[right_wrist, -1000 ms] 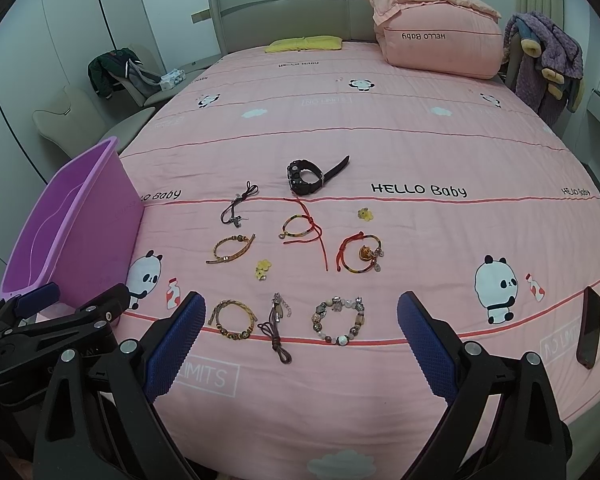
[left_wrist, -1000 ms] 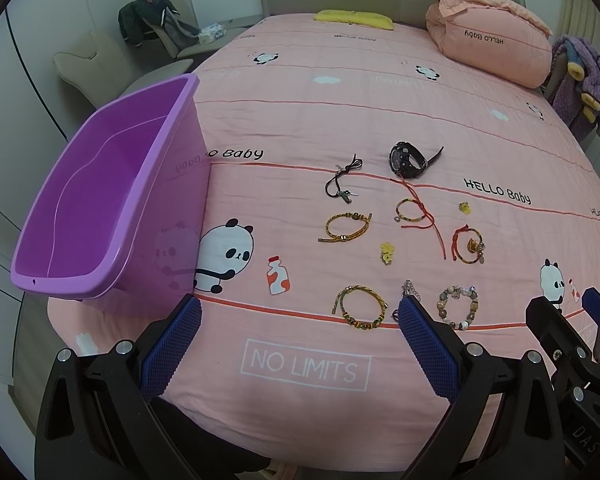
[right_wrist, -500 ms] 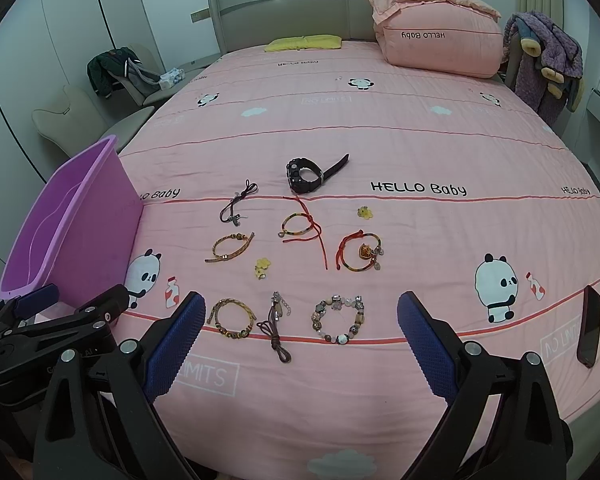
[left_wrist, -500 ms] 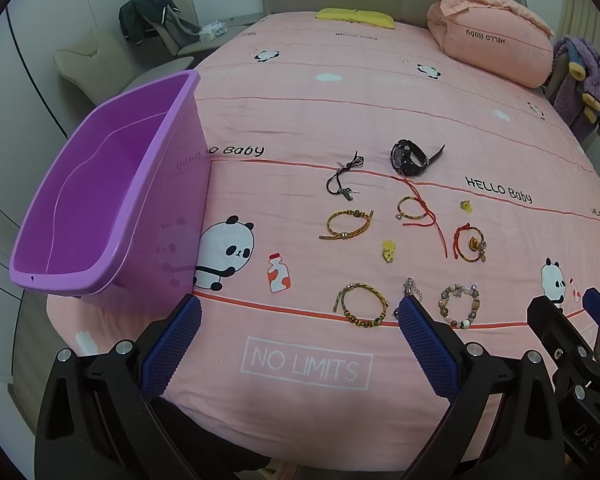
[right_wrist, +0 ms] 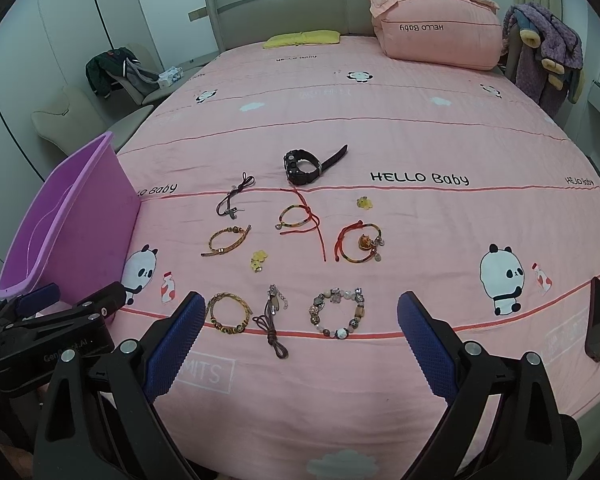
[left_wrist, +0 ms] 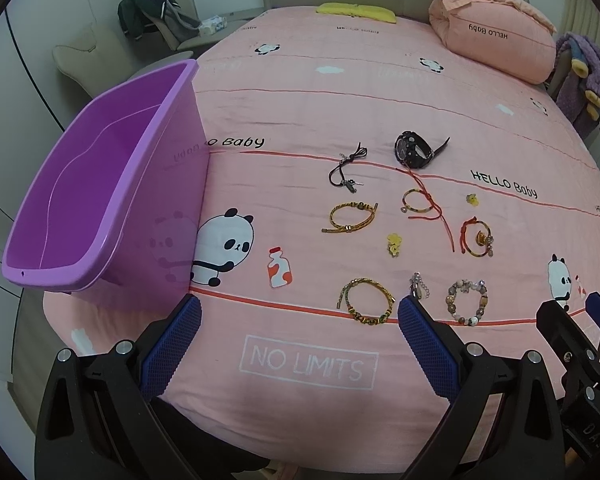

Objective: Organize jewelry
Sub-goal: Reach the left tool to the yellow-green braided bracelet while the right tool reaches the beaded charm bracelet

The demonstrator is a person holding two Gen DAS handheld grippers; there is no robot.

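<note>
Several pieces of jewelry lie spread on the pink bedspread: a black watch (right_wrist: 303, 165) at the back, a dark cord necklace (right_wrist: 232, 200), a gold braided bracelet (right_wrist: 226, 240), a red-string bracelet (right_wrist: 300, 218), a red charm bracelet (right_wrist: 358, 243), a beaded bracelet (right_wrist: 338, 312), a gold beaded bracelet (right_wrist: 228, 314) and a brown cord pendant (right_wrist: 274, 320). An empty purple bin (left_wrist: 96, 196) stands at the left. My left gripper (left_wrist: 298, 344) is open and empty above the bed's front edge. My right gripper (right_wrist: 296, 346) is open and empty, near the front row.
Two small yellow charms (right_wrist: 258, 260) (right_wrist: 365, 203) lie among the bracelets. A dark phone (right_wrist: 596, 324) lies at the bed's right edge. A pink pillow (right_wrist: 436, 40) and a yellow cloth (right_wrist: 302, 38) are at the headboard. A chair with clothes (right_wrist: 116, 76) stands left.
Both grippers have drifted slightly back from the jewelry. Nothing was picked up or moved.
</note>
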